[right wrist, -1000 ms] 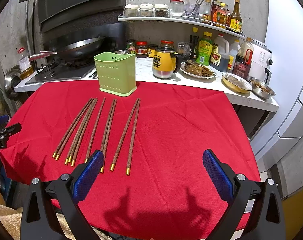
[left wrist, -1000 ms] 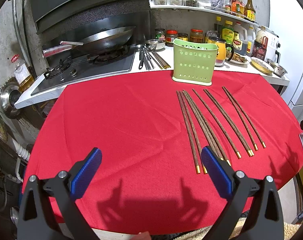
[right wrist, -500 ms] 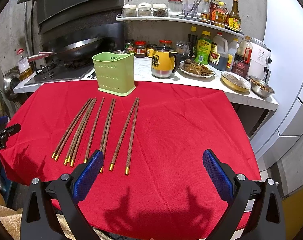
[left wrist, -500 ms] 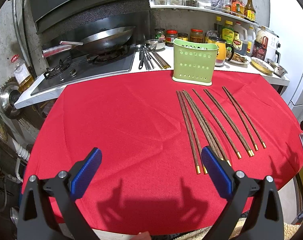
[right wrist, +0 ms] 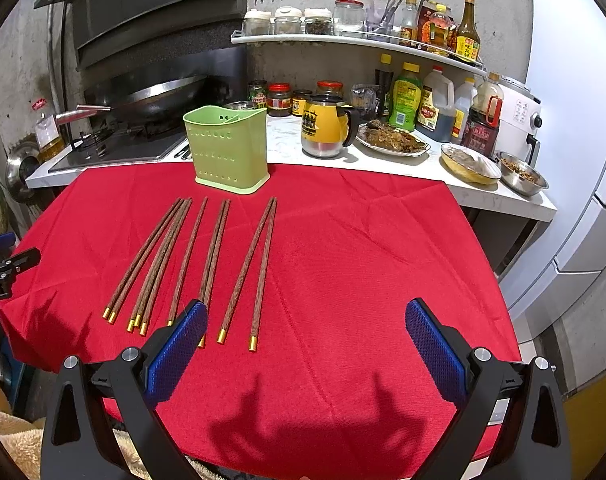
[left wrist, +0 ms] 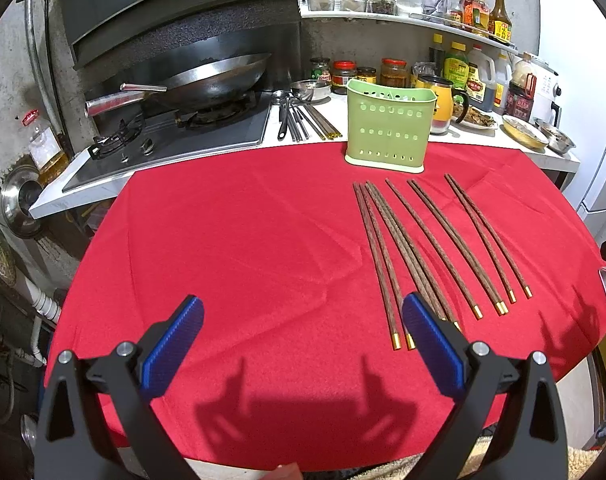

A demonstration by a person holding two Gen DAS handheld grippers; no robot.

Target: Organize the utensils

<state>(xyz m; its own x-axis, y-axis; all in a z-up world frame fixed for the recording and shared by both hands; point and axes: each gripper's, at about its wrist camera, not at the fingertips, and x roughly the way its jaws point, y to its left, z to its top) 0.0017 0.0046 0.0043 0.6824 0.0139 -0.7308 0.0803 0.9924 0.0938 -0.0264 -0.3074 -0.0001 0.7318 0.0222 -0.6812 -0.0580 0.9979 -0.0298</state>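
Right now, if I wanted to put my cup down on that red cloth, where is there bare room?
The red cloth is bare left of the chopsticks, from the stove edge to the near edge. It is also bare right of the chopsticks. Crowded: the chopstick rows before the green holder, and the counter of bottles and dishes.

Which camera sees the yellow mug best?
The right wrist view: the yellow mug shows whole there, handle and all, on the white counter. In the left wrist view the green utensil holder hides most of it.
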